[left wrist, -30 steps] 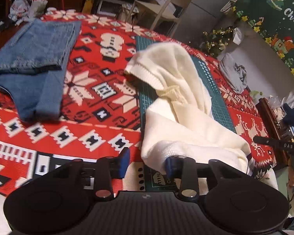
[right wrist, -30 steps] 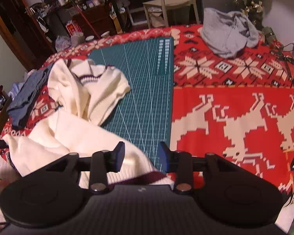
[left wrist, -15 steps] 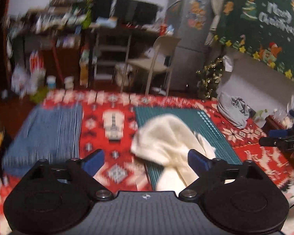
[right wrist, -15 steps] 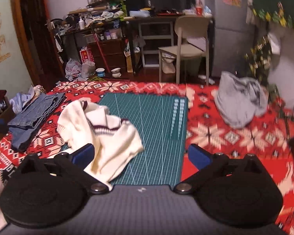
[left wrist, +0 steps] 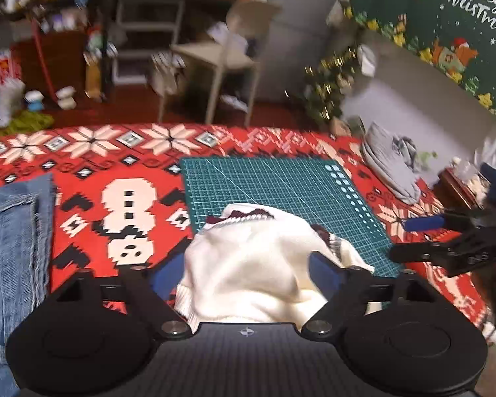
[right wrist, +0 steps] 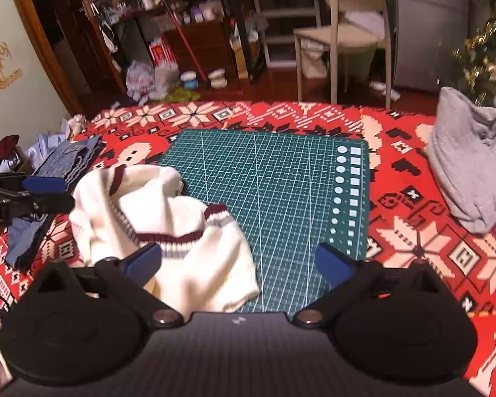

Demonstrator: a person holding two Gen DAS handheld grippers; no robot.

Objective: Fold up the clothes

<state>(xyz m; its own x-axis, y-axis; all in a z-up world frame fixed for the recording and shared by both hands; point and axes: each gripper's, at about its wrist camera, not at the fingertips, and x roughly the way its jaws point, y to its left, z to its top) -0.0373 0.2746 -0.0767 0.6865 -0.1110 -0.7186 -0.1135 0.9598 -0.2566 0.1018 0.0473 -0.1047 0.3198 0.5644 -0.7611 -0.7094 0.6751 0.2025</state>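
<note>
A white sweater [left wrist: 248, 264] with maroon trim lies crumpled on the near left part of the green cutting mat [left wrist: 281, 185]. My left gripper [left wrist: 244, 273] is open wide, and the heap shows between its blue fingertips [left wrist: 325, 271]. In the right wrist view the sweater [right wrist: 168, 231] lies left of centre, with its striped hem on the mat [right wrist: 281, 182]. My right gripper [right wrist: 238, 263] is open too, its left pad over the sweater's edge and bare mat between the fingers. Each gripper shows in the other's view: the right gripper [left wrist: 446, 241] and the left gripper [right wrist: 33, 195].
Folded blue jeans [left wrist: 13, 231] lie at the left on the red patterned tablecloth [left wrist: 92, 152]. A crumpled grey garment [right wrist: 466, 165] sits at the far right. Beyond the table stand a beige chair [right wrist: 347, 33] and cluttered shelves.
Both grippers went from nearly shut at the sweater's edge to wide open and lifted back. The sweater was let go and now lies in a heap.
</note>
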